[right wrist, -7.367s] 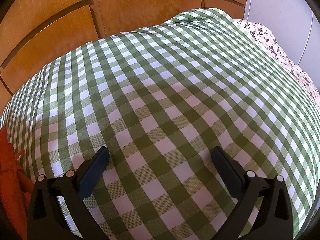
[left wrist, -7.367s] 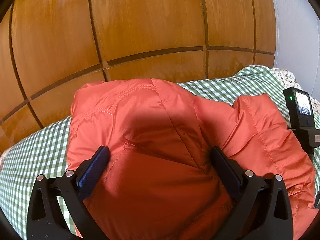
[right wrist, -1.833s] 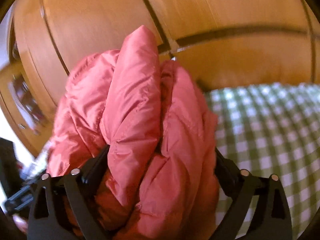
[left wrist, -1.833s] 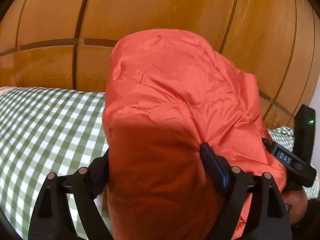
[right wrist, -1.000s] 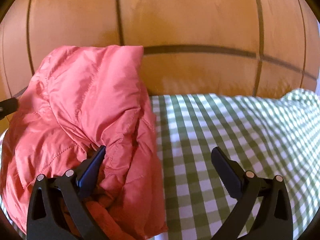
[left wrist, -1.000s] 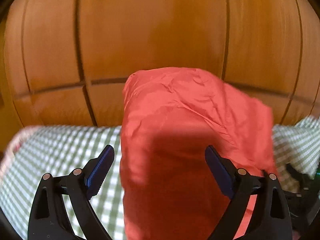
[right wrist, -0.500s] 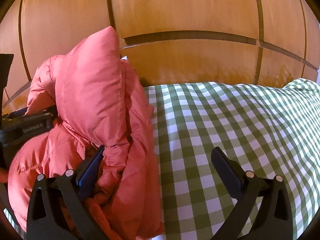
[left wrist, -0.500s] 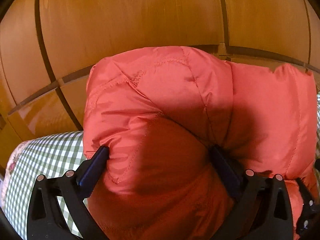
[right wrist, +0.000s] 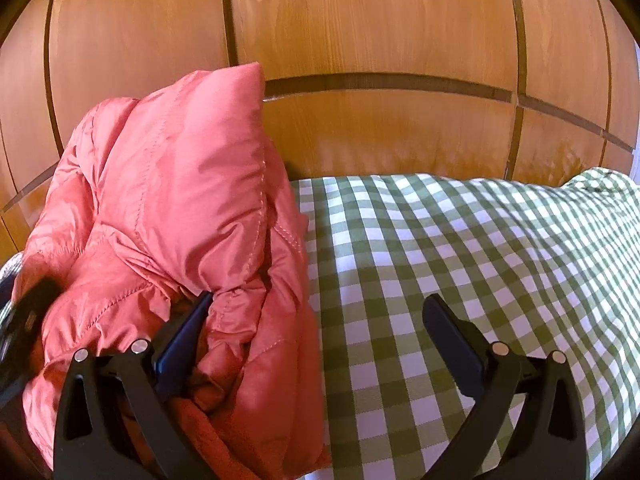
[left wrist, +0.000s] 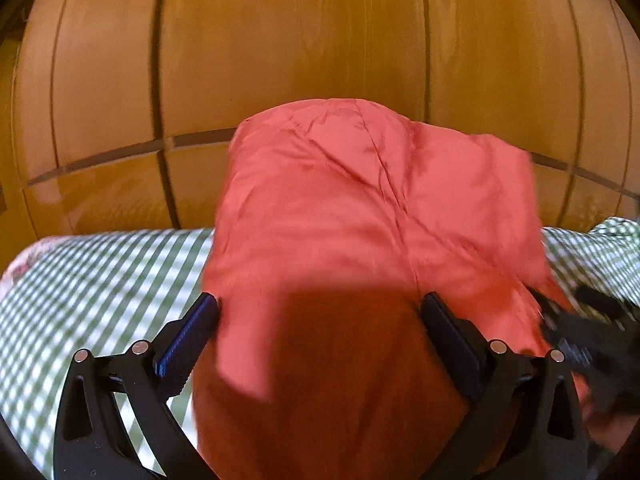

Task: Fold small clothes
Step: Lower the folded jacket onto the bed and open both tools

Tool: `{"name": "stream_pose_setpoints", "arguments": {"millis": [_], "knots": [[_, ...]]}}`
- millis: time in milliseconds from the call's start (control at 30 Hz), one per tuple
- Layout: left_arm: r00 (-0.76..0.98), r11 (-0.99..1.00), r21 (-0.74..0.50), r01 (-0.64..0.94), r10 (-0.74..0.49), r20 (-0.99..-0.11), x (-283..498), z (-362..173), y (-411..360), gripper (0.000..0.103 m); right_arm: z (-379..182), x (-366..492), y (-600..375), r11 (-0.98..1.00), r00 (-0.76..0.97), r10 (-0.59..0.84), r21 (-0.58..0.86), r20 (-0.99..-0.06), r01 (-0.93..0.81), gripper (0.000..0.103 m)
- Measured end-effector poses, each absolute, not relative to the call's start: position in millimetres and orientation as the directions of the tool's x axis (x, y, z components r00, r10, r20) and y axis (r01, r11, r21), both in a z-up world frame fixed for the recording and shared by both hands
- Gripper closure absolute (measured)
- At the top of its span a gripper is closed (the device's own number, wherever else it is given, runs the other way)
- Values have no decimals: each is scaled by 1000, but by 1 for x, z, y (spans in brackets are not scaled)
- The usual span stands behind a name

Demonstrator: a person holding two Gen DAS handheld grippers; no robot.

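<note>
While the orange padded jacket (left wrist: 360, 240) sits in a puffy heap on the green checked bedcover (right wrist: 460, 260), in front of the wooden panelling (left wrist: 300, 40), the left gripper (left wrist: 320, 320) has its fingers spread to either side of the jacket's left end without visibly squeezing it. At the jacket's right edge the right gripper (right wrist: 316, 320) is also spread wide — one finger (right wrist: 184, 332) tucked into the folds, the other over bare bedcover. The fold would likely go best if each gripper pinched one clean edge layer — not a bunch — and smoothed the jacket flat before doubling it.
</note>
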State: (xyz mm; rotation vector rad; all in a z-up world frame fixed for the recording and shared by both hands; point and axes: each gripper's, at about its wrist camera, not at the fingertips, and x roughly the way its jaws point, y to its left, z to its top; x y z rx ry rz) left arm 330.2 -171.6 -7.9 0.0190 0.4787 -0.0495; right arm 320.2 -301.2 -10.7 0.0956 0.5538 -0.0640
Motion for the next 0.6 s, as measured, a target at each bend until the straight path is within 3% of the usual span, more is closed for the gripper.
{"name": "stream_pose_setpoints", "arguments": {"millis": [200,500,600], "knots": [[890,998,63,28,4,-455,285,-7,-170,3,-5,305,-291,994,865,-82,21,-495,107,2],[873,986,160,-47,119,-474,244,-7,-166,3,5,257,-291,991,867,-41,90,-496,98,2],[870,989,147,-34,102,-482,228,-8,-163,3,9,234,-287,992,867,-52,72,-495,100,2]]}}
